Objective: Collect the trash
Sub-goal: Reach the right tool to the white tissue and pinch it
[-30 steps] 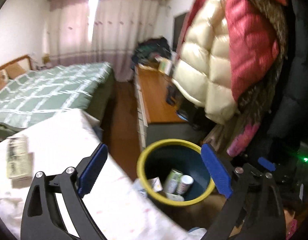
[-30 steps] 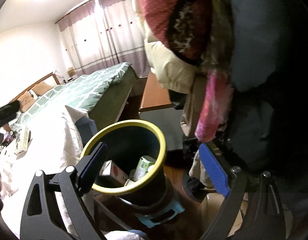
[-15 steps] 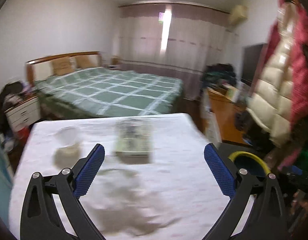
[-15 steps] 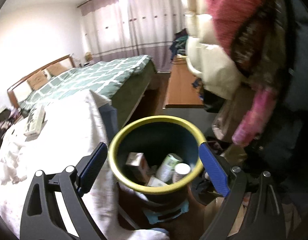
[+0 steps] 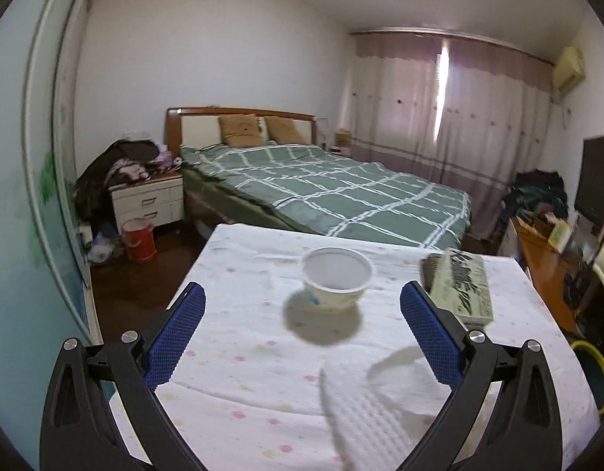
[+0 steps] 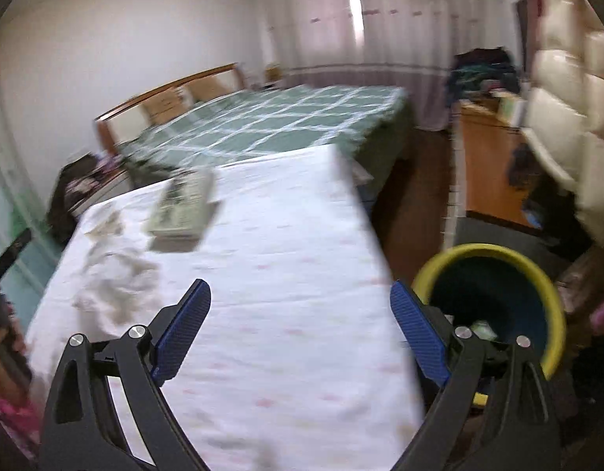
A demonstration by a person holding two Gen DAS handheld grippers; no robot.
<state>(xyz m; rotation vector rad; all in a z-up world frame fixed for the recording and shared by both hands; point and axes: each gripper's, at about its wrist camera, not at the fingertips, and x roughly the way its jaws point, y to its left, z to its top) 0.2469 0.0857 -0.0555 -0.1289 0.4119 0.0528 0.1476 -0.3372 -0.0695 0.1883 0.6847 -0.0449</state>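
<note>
Both claws stand apart and empty; we centre the left claw (image 5: 302, 337) over the white cup (image 5: 336, 279) mid-frame on the bench (image 5: 239, 337) and squeeze gently.

A lived-in home bedroom. A bed (image 5: 325, 192) with a green checked cover and a wooden headboard (image 5: 239, 117) fills mid-frame; a nightstand (image 5: 149, 200) piled with clothes stands at its left. Long curtains (image 5: 451, 110) cover the window upper right, an air conditioner (image 5: 568, 68) above them. Padded coats (image 6: 568, 98) hang at the right.
</note>
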